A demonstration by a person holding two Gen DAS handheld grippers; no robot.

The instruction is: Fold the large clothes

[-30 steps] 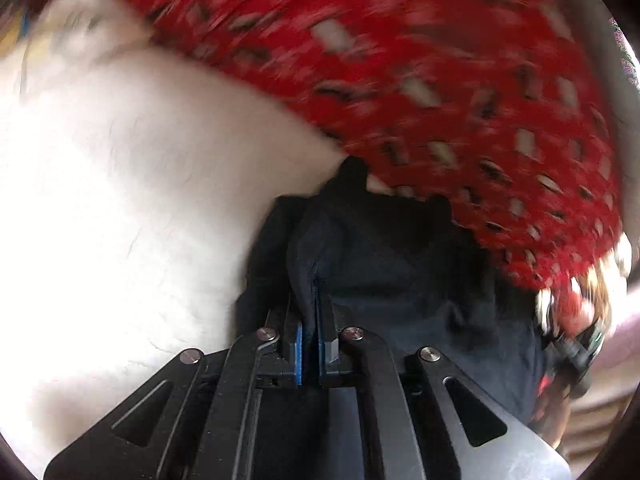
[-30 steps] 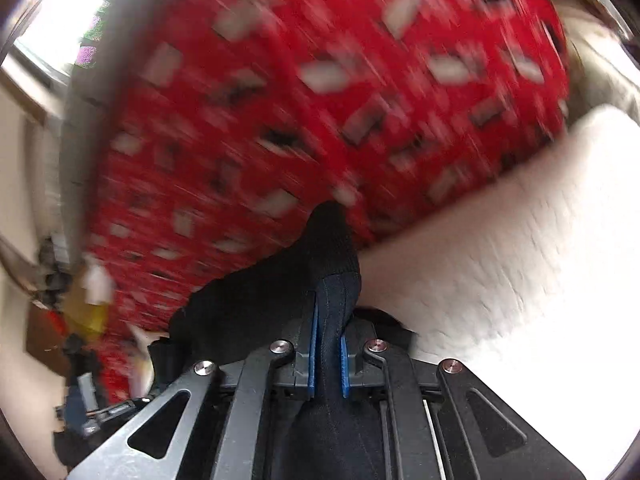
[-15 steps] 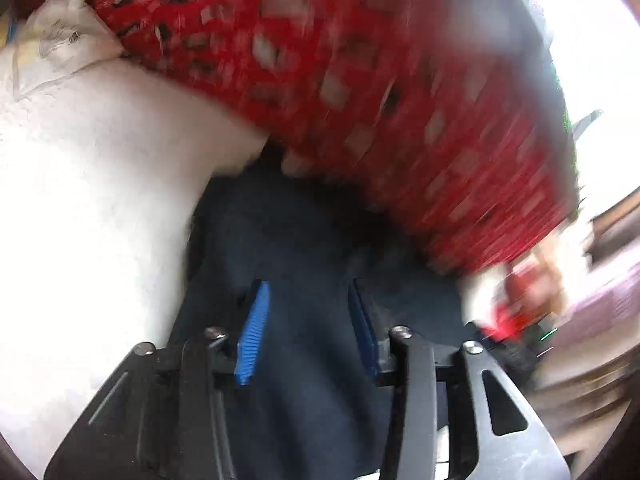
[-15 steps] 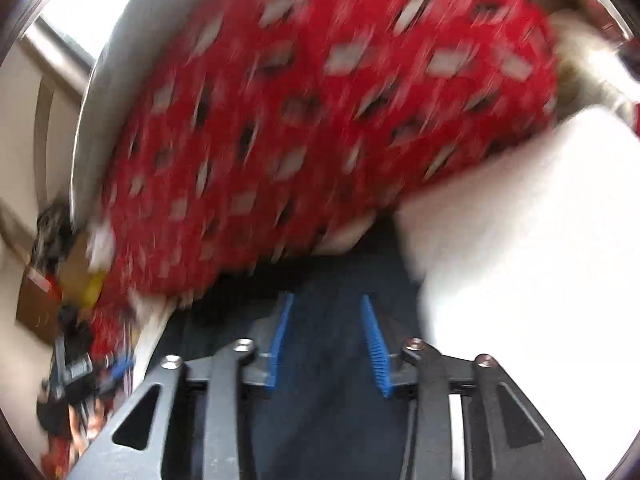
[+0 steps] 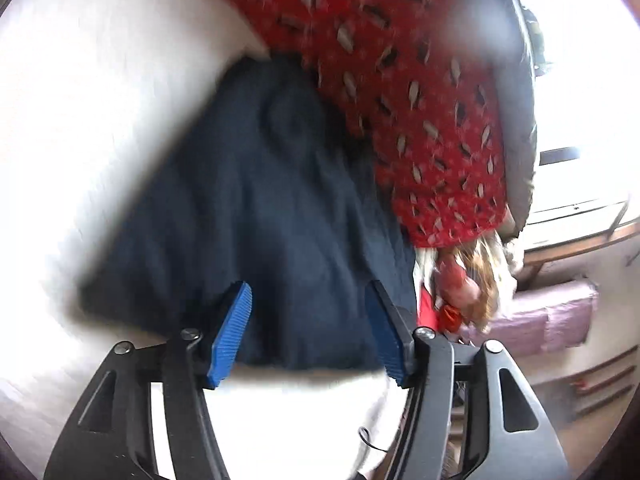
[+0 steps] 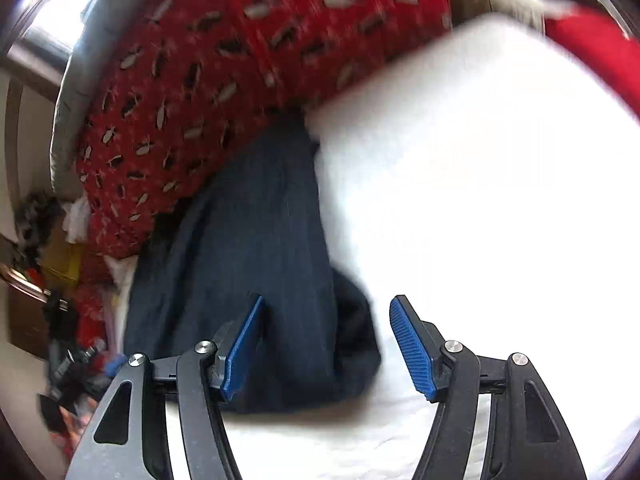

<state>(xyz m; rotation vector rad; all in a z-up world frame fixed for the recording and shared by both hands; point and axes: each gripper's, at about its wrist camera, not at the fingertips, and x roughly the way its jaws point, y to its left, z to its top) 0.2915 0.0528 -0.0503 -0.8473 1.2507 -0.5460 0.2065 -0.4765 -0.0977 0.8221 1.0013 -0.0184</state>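
A dark navy garment (image 5: 272,216) is seen lying on a white bed cover (image 5: 92,120), gathered into a compact, roughly rectangular shape. From how it lies, at least one fold is judged to be already made; whether more folds are needed cannot be told, since the pictures are blurred and part of the cloth is hidden. The top end of the garment is tucked under the edge of a red patterned blanket (image 5: 420,92), and its near hem lies just ahead of the grippers.

The left gripper (image 5: 310,332) is held wide open, with nothing between its blue pads (image 5: 232,332); the garment's near edge is seen between and beyond them, but no cloth is gripped. The right gripper (image 6: 326,344) is likewise spread wide and empty, held over the garment's right near corner, where the cloth (image 6: 256,240) meets the white cover (image 6: 480,200).

The fabric looks soft and thin, with shallow wrinkles running along its length and a rounded crease near the blanket. At the right near corner a darker fold of cloth bulges out past the main edge, so the outline is not fully squared. What is judged to be left is tidying that corner and perhaps a further fold.
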